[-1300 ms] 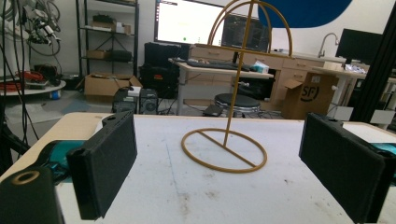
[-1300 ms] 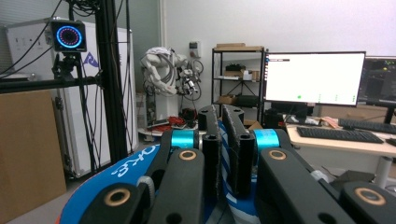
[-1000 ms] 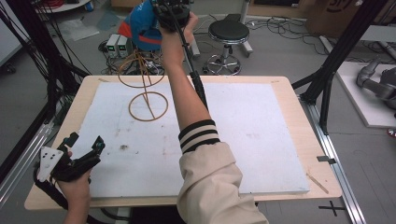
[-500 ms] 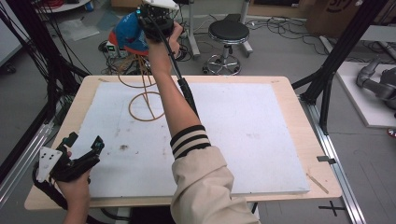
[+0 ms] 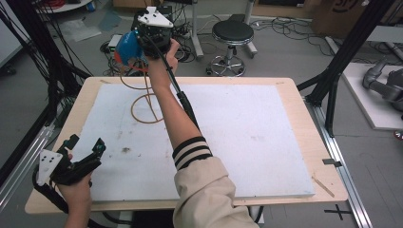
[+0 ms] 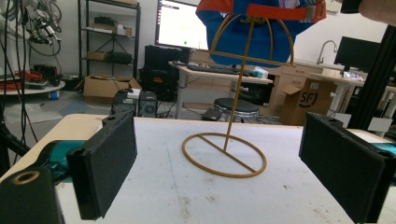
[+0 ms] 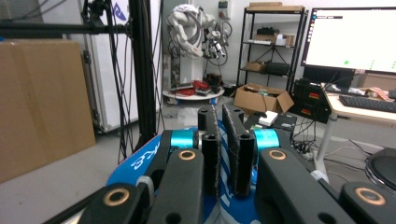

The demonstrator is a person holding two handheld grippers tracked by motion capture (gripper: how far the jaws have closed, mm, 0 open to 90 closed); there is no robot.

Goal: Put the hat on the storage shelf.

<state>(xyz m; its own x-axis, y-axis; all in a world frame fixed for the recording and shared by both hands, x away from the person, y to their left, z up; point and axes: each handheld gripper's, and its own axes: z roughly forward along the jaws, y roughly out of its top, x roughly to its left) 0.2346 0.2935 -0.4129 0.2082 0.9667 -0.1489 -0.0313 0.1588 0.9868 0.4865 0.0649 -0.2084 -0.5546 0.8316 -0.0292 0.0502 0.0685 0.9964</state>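
The blue cap [image 5: 127, 47] sits over the top of the wire stand [image 5: 145, 97], whose pole runs upright. The right gripper [image 5: 142, 45] has its fingers [image 7: 211, 154] clenched on the cap's cloth. Well away from the stand, the left gripper [image 5: 85, 151] rests, fingers released.

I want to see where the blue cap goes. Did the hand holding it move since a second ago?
Yes. In the high view the right gripper, shut on the blue cap, has shifted left, toward the top of the gold wire stand, which stayed put.
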